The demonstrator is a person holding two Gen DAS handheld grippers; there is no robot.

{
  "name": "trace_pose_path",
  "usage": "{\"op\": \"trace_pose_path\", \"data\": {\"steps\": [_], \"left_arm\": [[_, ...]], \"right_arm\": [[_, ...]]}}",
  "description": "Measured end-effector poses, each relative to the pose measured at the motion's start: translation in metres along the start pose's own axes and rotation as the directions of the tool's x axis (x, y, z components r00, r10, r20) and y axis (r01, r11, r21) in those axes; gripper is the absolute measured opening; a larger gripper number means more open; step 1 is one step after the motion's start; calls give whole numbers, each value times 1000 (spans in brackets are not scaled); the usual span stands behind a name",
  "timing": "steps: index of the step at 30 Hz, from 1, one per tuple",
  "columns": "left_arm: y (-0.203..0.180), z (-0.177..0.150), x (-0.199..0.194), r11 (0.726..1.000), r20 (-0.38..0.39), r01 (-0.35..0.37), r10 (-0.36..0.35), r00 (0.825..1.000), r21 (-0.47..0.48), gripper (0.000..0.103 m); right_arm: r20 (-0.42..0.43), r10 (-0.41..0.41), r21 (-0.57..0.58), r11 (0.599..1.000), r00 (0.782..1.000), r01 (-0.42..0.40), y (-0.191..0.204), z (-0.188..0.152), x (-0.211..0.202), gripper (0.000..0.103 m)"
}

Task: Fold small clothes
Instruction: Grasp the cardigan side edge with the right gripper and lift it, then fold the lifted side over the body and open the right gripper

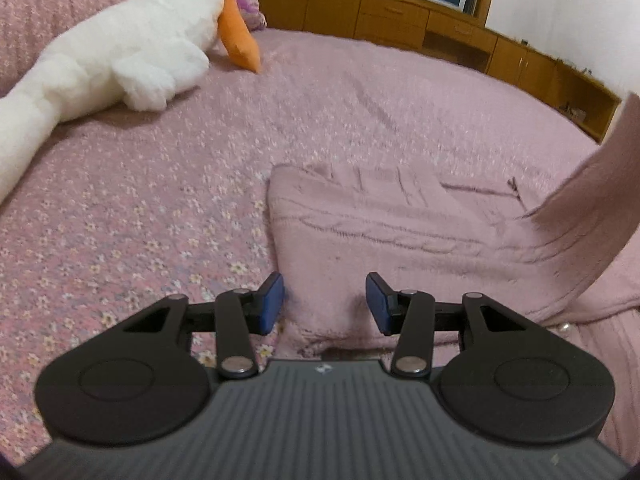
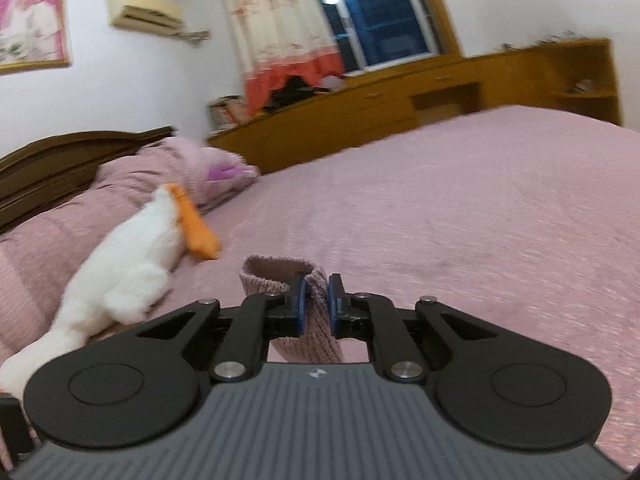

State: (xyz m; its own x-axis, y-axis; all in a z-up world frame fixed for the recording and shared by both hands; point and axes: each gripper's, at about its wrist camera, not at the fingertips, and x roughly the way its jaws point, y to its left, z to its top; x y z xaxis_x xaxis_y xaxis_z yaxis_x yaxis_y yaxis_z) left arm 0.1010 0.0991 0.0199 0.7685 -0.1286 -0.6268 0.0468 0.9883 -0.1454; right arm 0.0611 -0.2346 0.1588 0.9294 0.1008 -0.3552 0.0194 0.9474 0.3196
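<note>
With the right tool (image 2: 316,304) clenched on the pink sweater's cuff (image 2: 280,276) above the bed (image 2: 460,208) and the left tool (image 1: 325,304) released over its body (image 1: 392,232), the thin pinch risked slipping.

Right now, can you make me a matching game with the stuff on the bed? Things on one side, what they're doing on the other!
Things:
1. pink sweater
2. plush goose
3. left tool
4. right tool

States:
A. lying near the pillows
B. shut on a knitted sleeve
C. spread on the bedspread, one sleeve lifted
D. open over the sweater's near edge

Pairs: 1-C, 2-A, 3-D, 4-B
</note>
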Motion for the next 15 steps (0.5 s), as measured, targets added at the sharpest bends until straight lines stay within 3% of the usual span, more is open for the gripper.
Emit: {"op": "trace_pose_path", "data": {"steps": [8, 15], "left_arm": [[-3, -3, 11, 999, -13, -24, 24, 1000, 22, 48], [2, -3, 10, 1000, -19, -11, 11, 1000, -1, 48]], "right_arm": [[-122, -153, 49, 986, 981, 160, -90, -48, 13, 11], [-201, -228, 86, 965, 953, 249, -122, -86, 24, 13]]}}
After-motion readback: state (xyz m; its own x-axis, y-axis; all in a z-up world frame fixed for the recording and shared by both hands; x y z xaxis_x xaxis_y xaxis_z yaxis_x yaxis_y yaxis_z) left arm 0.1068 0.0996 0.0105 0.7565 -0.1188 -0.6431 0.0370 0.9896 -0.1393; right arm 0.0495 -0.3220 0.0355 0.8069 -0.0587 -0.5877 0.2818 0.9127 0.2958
